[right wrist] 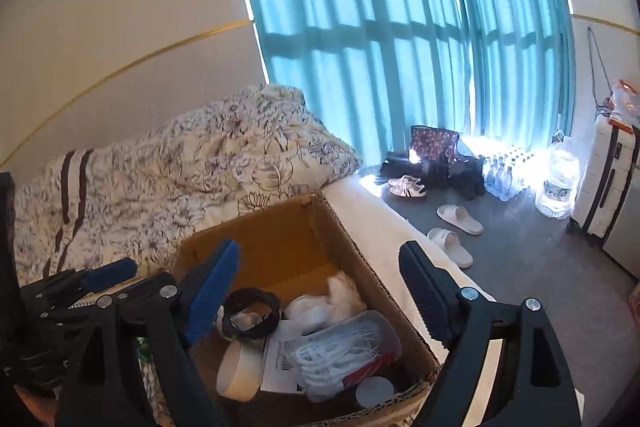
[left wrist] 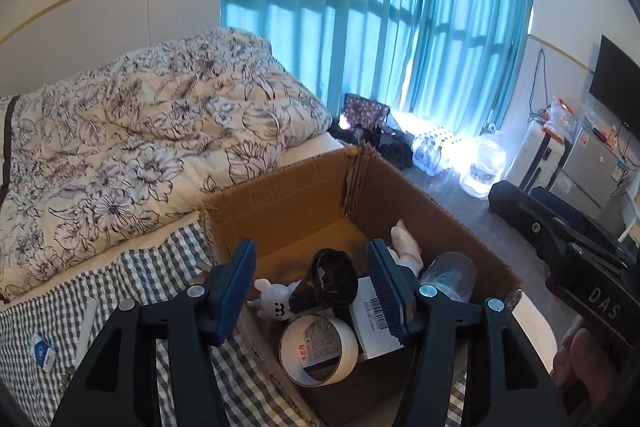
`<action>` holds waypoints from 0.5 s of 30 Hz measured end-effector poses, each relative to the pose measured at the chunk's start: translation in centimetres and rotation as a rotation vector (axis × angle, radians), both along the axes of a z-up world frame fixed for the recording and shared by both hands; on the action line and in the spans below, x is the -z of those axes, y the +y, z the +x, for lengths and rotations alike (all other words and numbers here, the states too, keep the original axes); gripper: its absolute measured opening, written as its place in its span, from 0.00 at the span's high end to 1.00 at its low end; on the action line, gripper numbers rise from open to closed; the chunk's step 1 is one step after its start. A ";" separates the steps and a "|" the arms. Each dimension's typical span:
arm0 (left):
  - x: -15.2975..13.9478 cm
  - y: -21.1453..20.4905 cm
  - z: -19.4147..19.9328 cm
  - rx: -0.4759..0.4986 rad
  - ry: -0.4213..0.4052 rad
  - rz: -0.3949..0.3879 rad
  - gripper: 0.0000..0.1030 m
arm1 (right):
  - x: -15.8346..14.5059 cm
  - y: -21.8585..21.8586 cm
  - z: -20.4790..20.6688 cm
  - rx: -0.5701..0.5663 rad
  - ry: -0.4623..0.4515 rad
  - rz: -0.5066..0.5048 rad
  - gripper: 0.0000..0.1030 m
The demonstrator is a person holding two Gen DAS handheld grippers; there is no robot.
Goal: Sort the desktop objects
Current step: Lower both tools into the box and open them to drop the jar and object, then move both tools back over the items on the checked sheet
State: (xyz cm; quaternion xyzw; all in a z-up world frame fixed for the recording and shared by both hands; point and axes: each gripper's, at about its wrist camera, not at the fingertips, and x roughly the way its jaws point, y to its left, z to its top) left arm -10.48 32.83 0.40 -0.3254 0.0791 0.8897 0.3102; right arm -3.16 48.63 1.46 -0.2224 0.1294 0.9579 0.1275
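Note:
An open cardboard box stands on a checked cloth. Inside lie a tape roll, a coiled black cable, a white plush toy, a white carton with a barcode, a pale fluffy toy and a clear tub of white cords. My left gripper hovers open over the box with nothing between its fingers. Empty too, my right gripper is open above the box. The right gripper's body shows at the left wrist view's right edge.
A bed with a floral quilt lies behind the box. A small white packet and a white stick rest on the checked cloth. On the floor by the blue curtain are slippers, shoes, water bottles and a suitcase.

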 end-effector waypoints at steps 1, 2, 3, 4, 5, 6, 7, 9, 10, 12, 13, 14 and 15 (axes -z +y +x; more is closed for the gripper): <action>-0.3 -0.2 0.3 0.000 0.009 0.002 0.41 | -0.1 0.0 0.2 0.001 0.006 -0.005 0.19; -0.6 -0.5 0.6 0.000 0.018 0.004 0.41 | -0.2 0.0 0.4 0.000 0.011 -0.012 0.19; -0.9 -0.7 0.9 0.002 0.024 0.007 0.40 | -0.4 0.0 0.6 0.000 0.018 -0.019 0.19; -1.1 -1.0 1.2 0.005 0.027 0.011 0.40 | -0.6 -0.1 0.8 0.000 0.023 -0.023 0.19; -1.4 -1.2 1.5 0.008 0.031 0.015 0.40 | -0.8 -0.2 1.0 0.000 0.027 -0.025 0.19; -1.7 -1.5 1.8 0.008 0.037 0.020 0.40 | -1.0 -0.3 1.1 0.000 0.029 -0.025 0.19; -2.0 -1.8 2.1 0.008 0.044 0.026 0.39 | -1.2 -0.5 1.3 0.000 0.031 -0.023 0.18; -2.7 -2.6 2.6 0.006 0.056 0.040 0.36 | -1.8 -0.9 1.7 0.006 0.043 -0.017 0.15; -3.0 -3.0 2.9 0.004 0.065 0.048 0.35 | -2.0 -1.1 1.9 0.011 0.050 -0.012 0.14; -3.8 -3.9 3.5 -0.002 0.085 0.060 0.32 | -2.6 -1.7 2.3 0.010 0.061 -0.004 0.14; -4.1 -4.3 3.9 -0.007 0.097 0.064 0.31 | -2.8 -1.9 2.4 0.010 0.065 0.000 0.14; -4.4 -4.7 4.1 -0.011 0.107 0.067 0.30 | -3.0 -2.3 2.6 0.010 0.072 0.003 0.14; -4.7 -5.2 4.4 -0.015 0.118 0.071 0.28 | -3.2 -2.6 2.7 0.007 0.077 0.004 0.12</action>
